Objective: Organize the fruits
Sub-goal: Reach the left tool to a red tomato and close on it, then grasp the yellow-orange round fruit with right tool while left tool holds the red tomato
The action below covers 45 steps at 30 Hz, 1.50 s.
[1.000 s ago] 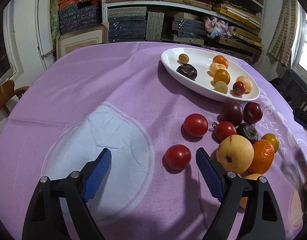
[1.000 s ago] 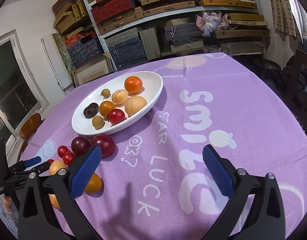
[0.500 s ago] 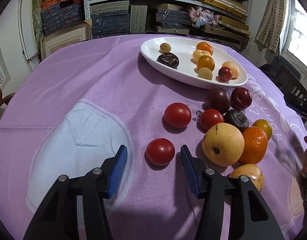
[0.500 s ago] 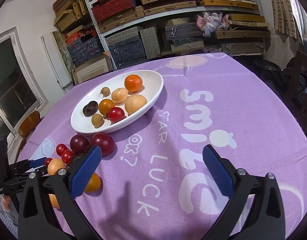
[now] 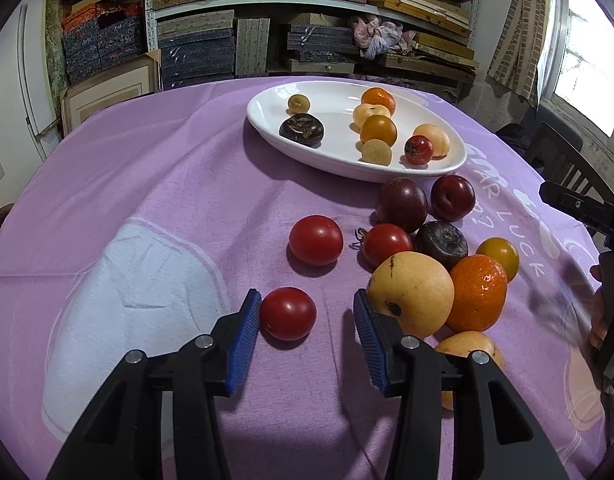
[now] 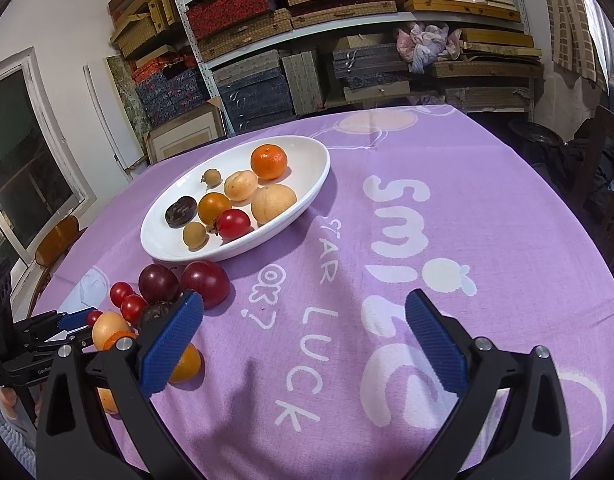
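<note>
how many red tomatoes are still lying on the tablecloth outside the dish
3: one between the left gripper's fingers, one just beyond it, one against the fruit pile. Others may be hidden.

The purple tablecloth (image 6: 487, 184) carries white printed lettering just right of the white oval plate (image 6: 307, 196): large letters reading "smi", partly hidden behind the right gripper, and beside them, nearer the plate, "STAR LUCK" with a round "OK?" mark. In the left wrist view the same cloth (image 5: 147, 168) shows only "AR LUCK" to the right of the plate (image 5: 263, 120)
</note>
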Each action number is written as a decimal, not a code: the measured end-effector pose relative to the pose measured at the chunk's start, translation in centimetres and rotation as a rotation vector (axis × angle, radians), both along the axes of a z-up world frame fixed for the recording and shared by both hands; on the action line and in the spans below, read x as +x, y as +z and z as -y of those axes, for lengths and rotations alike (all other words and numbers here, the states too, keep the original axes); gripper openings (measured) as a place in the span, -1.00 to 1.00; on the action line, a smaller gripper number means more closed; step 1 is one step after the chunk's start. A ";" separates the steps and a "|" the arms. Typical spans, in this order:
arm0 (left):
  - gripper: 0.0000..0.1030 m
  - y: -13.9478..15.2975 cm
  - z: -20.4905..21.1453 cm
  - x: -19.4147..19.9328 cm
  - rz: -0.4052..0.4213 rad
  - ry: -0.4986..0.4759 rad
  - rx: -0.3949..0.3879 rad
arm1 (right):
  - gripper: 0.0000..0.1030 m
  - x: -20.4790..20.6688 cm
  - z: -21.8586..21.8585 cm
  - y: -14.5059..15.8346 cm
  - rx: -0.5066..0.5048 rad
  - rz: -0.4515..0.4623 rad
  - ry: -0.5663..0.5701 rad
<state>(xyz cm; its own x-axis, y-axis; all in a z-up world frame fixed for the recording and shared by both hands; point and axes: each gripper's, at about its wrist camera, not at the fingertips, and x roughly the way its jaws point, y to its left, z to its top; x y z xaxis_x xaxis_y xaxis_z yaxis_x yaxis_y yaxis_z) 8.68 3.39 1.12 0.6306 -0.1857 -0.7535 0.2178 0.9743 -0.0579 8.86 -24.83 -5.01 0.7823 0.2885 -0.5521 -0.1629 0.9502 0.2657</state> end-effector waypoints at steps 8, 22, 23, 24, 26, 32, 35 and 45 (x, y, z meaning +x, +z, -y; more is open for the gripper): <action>-0.24 -0.3 0.0 0.3 -0.020 0.003 0.002 | 0.92 -0.2 -0.5 0.1 -0.019 0.016 0.020; -0.48 0.3 -2.7 -0.3 0.009 0.086 -0.027 | 0.91 -2.7 -6.5 0.4 -0.271 0.071 0.268; -0.48 0.3 -2.7 -0.3 0.009 0.083 -0.027 | 0.87 -2.9 -7.0 0.2 -0.294 0.075 0.287; -0.48 0.3 -2.6 -0.3 0.008 0.081 -0.026 | 0.71 -3.0 -7.5 0.1 -0.304 0.073 0.308; -0.48 0.3 -2.6 -0.3 0.009 0.078 -0.025 | 0.44 -3.1 -8.1 -0.3 -0.324 0.058 0.336; -0.48 0.3 -2.6 -0.4 -0.001 0.080 -0.029 | 0.41 -3.2 -8.8 -0.7 -0.323 0.048 0.374; -0.48 0.1 -2.5 -0.3 -0.006 0.076 -0.022 | 0.34 -3.4 -9.8 -0.8 -0.348 0.043 0.408; -0.48 0.0 -2.3 -0.2 -0.014 0.073 -0.018 | -0.10 -1.7 -10.5 -1.3 -0.317 -0.043 0.425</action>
